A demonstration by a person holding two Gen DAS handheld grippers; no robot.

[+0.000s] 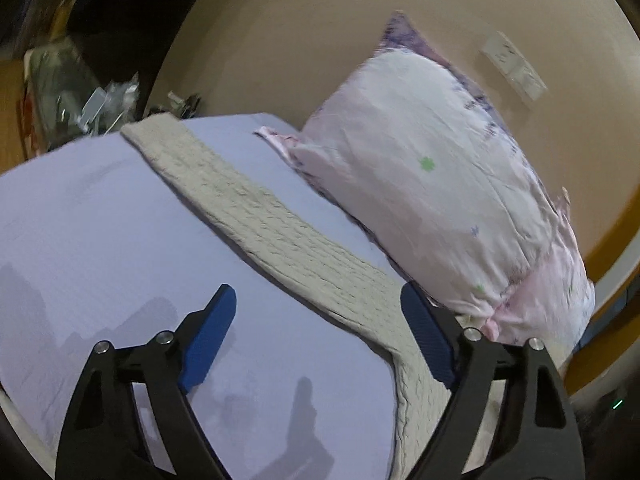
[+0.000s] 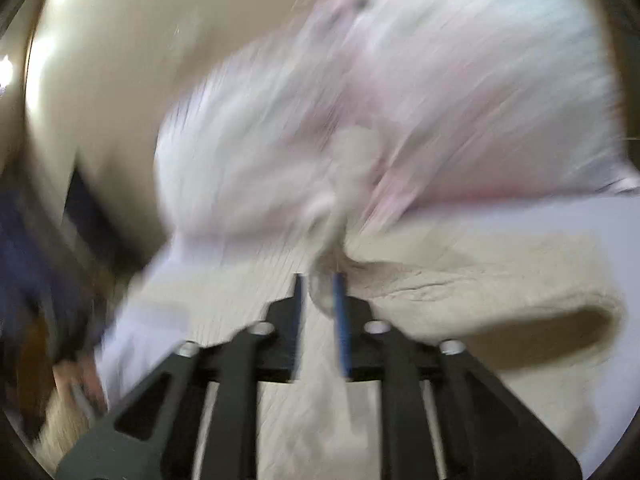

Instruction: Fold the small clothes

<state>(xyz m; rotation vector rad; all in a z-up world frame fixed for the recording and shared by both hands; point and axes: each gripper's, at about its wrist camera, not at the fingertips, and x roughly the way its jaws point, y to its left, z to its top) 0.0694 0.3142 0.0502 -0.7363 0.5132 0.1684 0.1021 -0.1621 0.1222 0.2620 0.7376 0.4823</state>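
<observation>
A beige knitted garment [image 1: 280,232] lies in a long strip across the lilac bed sheet [image 1: 80,220], running from the far left toward the near right. My left gripper [image 1: 316,312] is open and empty above the sheet, its right finger over the garment's edge. In the right wrist view, which is blurred by motion, my right gripper [image 2: 320,292] is shut on a bunched fold of the beige garment [image 2: 460,280], lifting it so a loop of fabric hangs to the right.
A white and pink pillow [image 1: 432,184] leans against the beige headboard [image 1: 300,40] behind the garment; it also shows in the right wrist view [image 2: 400,100]. Clutter [image 1: 80,96] sits beyond the bed's far left corner. A wall plate [image 1: 514,66] is on the headboard.
</observation>
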